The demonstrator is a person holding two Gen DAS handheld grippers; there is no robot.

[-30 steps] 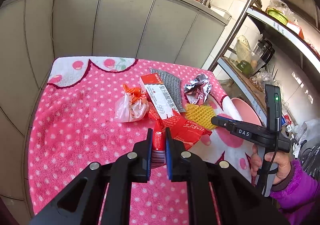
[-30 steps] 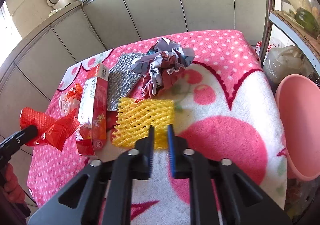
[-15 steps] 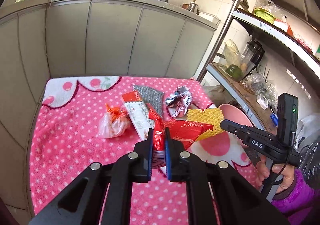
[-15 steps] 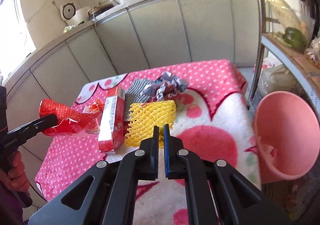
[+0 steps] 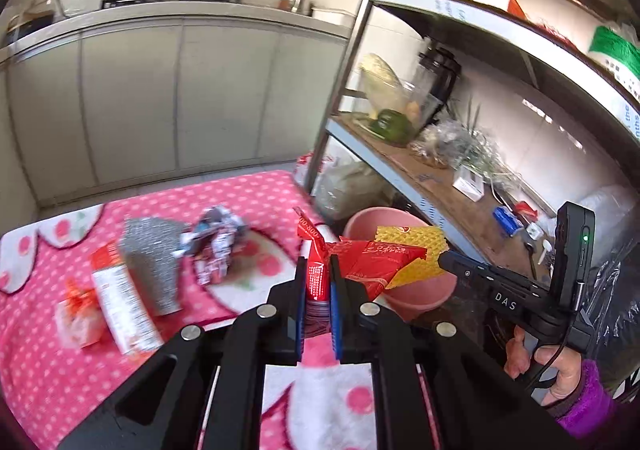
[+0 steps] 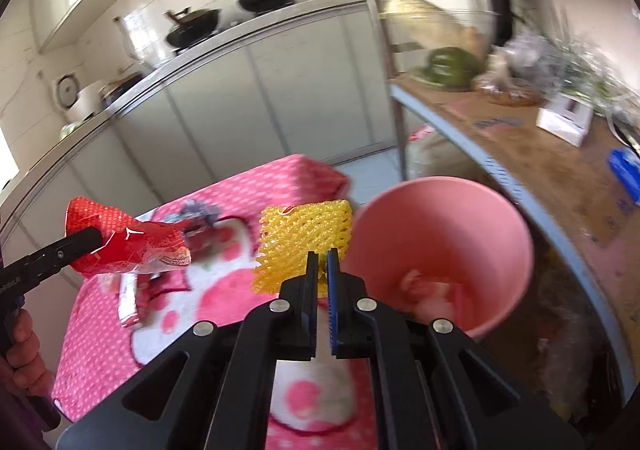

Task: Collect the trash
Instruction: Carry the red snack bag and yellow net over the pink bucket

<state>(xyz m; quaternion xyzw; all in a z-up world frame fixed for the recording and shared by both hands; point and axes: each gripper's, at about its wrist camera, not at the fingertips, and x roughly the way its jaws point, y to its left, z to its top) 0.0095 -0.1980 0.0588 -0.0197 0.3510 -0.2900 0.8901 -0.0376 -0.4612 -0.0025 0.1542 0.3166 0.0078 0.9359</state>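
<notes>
Crinkled red plastic wrapper (image 5: 372, 262), white print unreadable: clamped in left gripper (image 5: 318, 282). Yellow foam mesh sleeve (image 6: 304, 238): clamped in right gripper (image 6: 322, 262), beside smooth pink plastic bucket (image 6: 440, 218).

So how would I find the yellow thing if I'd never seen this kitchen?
Start at the table under the pink dotted blanket, then go to the edge where the pink bucket stands. There the right gripper pinches a yellow foam net in the air. It is the only yellow piece with holes like a honeycomb; the red wrapper beside it, in the other gripper, is shiny.
</notes>
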